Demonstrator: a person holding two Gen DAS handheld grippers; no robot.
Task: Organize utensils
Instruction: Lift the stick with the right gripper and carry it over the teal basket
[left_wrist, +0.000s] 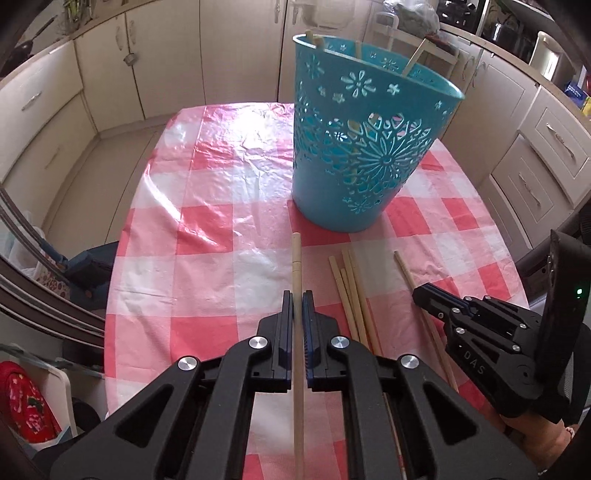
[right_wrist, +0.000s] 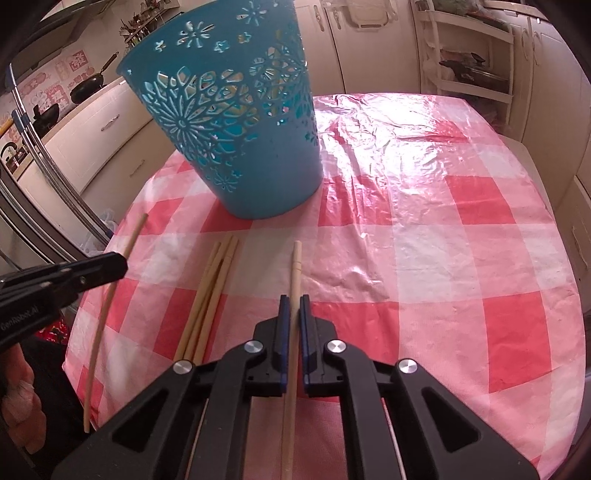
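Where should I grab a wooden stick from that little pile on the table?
Probably the outermost pale wooden chopstick, near its far end, coming straight down from above. It lies flat on the red-and-white checked tablecloth, and nothing crowds its outer side.

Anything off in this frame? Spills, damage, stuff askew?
Nothing spilled or broken. The blue basket stands upright with chopsticks already inside. A loose bundle of chopsticks lies on the checkered tablecloth, unsorted. Left gripper and right gripper each clamp one chopstick.
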